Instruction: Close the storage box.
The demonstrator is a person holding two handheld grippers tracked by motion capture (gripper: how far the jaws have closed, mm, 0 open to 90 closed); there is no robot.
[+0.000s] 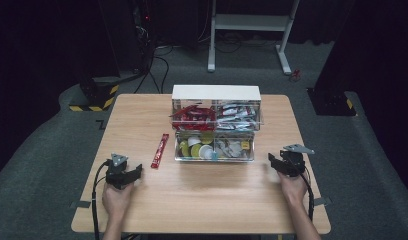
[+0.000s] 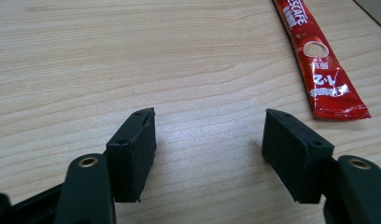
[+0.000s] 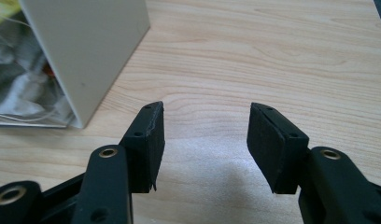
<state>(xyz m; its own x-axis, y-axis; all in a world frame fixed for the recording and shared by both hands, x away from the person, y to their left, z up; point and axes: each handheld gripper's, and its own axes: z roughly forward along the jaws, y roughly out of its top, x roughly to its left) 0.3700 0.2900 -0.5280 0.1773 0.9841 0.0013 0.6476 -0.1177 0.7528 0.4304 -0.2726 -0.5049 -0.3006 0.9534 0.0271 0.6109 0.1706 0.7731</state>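
Red foil marks the work piece: a coffee sachet [image 1: 160,150] lies flat on the wooden worktop [image 1: 202,200], just left of the clear two-tier organiser [image 1: 215,125] and apart from it. The organiser's upper left bin already carries red sachets of the same kind, so the likely job is to file the loose one there. Left gripper [image 1: 123,172] rests low near the front left of the worktop, fingers [image 2: 132,151] spread wide with nothing between them; in the left gripper view the sachet's near end sits ahead and to the right of them. Right gripper [image 1: 287,161] waits beside the organiser's right wall, its fingers likewise apart and empty. Judged stage: start position, pickup not yet begun. The next move calls for advancing the left gripper, straddling the thin sachet across its width, and closing low against the worktop.
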